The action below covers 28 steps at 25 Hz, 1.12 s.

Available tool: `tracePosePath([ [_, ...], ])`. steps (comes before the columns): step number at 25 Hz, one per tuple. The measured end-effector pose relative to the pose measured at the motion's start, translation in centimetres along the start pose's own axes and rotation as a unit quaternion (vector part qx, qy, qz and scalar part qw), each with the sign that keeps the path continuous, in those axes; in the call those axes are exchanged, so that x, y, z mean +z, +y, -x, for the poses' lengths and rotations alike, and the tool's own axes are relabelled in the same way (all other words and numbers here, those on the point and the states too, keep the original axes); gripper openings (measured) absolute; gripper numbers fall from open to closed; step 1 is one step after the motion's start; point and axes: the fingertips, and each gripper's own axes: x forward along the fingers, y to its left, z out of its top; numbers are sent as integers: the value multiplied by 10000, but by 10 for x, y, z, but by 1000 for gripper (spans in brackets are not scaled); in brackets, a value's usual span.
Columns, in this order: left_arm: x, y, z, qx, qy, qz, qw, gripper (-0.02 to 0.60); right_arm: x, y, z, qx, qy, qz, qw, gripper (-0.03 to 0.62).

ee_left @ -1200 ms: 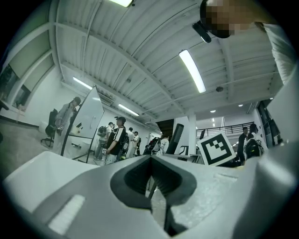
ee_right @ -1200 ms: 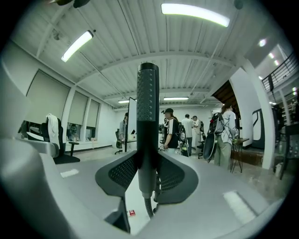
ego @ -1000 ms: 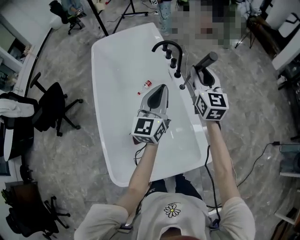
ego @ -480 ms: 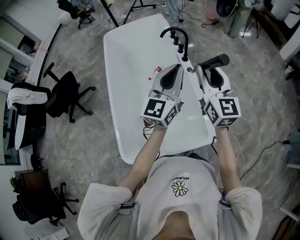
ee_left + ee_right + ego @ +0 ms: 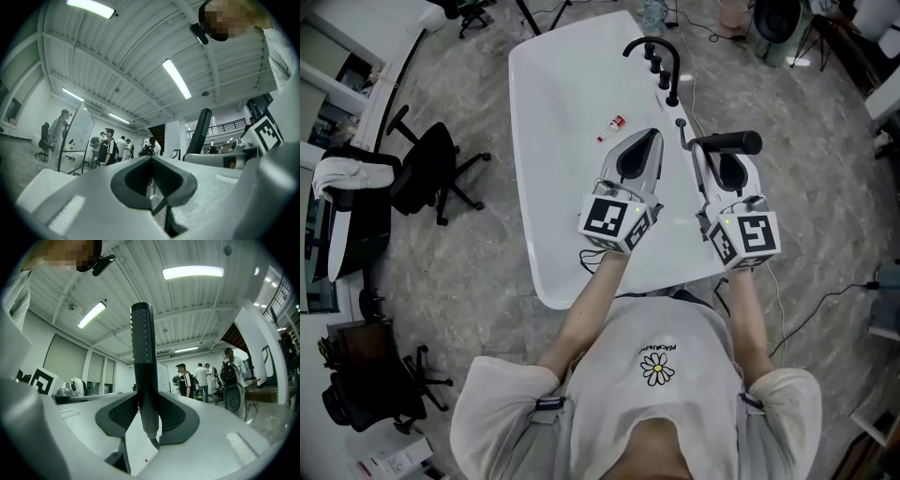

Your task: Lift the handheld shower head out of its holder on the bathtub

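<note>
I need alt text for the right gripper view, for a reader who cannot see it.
The right claw is shut on the dark handheld shower head, which rises upright from it. Behind are ceiling lights and several standing people.

We find the room bright and evenly lit by long ceiling tube lights [image 5: 177, 78], which burn out to white glare in both gripper views, while in the head view the white bathtub [image 5: 553, 112] gleams pale and shadows on the floor [image 5: 478, 309] are soft and faint. Both gripper views bow strongly toward their round black borders, the nearest foreground is soft, and the black shower head [image 5: 142, 362] shows sharp.
</note>
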Motion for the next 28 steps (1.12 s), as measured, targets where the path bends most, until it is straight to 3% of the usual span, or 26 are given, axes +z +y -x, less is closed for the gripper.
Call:
tracePosePath([
  [5, 6, 1, 4, 40, -17, -170, 9998, 0, -8, -2, 1, -63, 48, -100, 9999, 150],
  [28, -7, 34, 14, 259, 42, 30, 9997, 0, -22, 1, -11, -192, 268, -174, 9993, 149],
])
